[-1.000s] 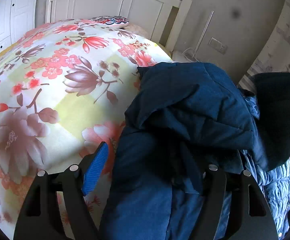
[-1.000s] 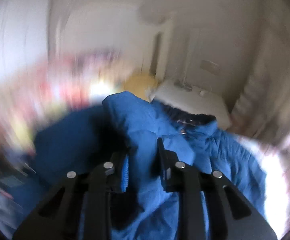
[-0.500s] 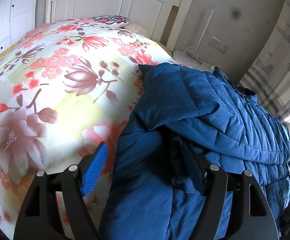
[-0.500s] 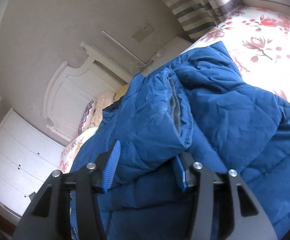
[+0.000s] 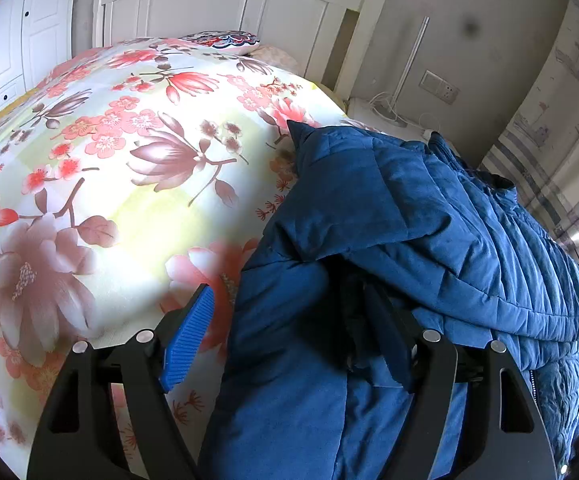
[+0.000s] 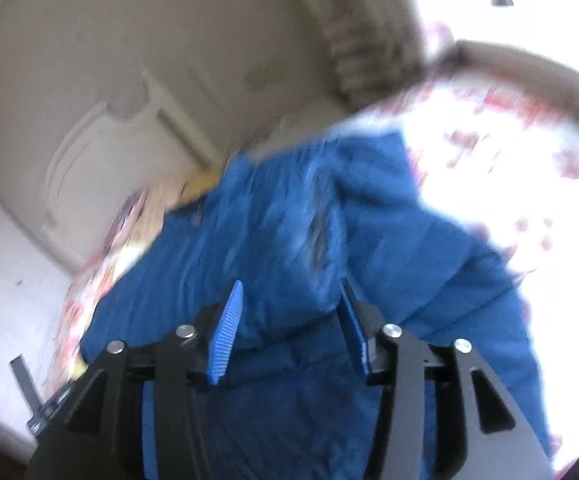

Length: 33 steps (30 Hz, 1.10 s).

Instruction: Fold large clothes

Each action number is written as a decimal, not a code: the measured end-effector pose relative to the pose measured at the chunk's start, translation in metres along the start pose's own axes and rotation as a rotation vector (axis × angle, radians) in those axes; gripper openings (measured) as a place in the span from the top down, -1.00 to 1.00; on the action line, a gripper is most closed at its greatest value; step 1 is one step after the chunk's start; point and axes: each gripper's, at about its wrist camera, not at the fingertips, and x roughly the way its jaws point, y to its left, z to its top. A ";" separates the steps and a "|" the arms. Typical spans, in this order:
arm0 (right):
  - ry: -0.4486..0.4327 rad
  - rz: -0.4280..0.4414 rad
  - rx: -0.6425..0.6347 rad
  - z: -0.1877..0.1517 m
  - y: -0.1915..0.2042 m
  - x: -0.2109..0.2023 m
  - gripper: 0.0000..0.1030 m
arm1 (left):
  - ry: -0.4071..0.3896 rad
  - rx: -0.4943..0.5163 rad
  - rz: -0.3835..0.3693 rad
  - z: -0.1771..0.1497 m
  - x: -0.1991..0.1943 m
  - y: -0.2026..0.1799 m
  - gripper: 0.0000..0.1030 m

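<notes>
Jacket [image 5: 429, 216] sleeve folded over; right tool [image 6: 289, 320] now released, open.

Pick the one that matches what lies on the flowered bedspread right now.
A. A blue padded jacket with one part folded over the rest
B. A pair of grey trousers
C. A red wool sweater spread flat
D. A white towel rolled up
A: a blue padded jacket lies on the flowered bedspread, with a flap of it doubled over its lower part by the left gripper.

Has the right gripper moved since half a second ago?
Yes. The right gripper has pulled back; the white headboard looks blurred and shifted.
</notes>
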 end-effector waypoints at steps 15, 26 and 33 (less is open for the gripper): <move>0.098 -0.191 -0.512 -0.016 0.072 0.064 -0.29 | -0.016 -0.003 0.004 0.000 -0.003 0.000 -0.42; 0.110 -0.190 -0.547 -0.020 0.077 0.073 -0.43 | -0.208 0.240 -0.085 0.055 -0.050 -0.108 -0.78; 0.112 -0.160 -0.524 -0.018 0.073 0.071 -0.45 | -0.001 0.366 0.016 0.030 0.052 -0.136 -0.84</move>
